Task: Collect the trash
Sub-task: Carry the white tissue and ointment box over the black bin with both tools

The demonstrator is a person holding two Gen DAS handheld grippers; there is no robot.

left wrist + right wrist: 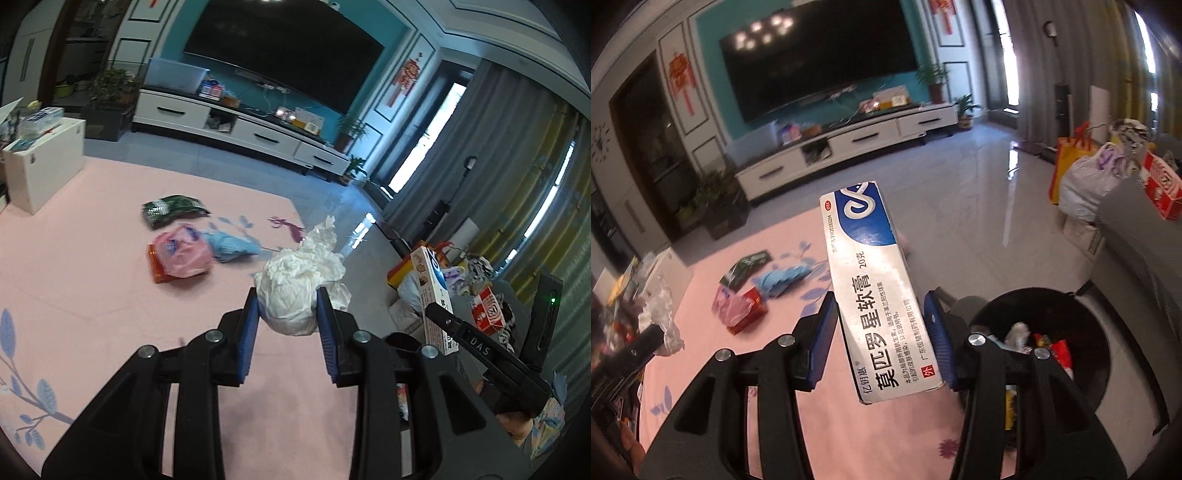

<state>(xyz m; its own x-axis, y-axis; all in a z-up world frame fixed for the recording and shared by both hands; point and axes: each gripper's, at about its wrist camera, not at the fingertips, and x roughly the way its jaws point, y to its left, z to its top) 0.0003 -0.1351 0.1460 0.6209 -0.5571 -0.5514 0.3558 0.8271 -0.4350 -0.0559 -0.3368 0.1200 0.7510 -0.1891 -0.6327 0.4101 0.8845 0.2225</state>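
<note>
Pink rug (92, 295), crumpled tissue (299, 288), rectangular carton (875, 291)

The right gripper (882, 339) clamps a white and blue ointment box (875, 288) above the pink rug (701, 302); a black trash bin (1049, 332) holding wrappers sits near right, scattered packets (742, 295) far left
</note>
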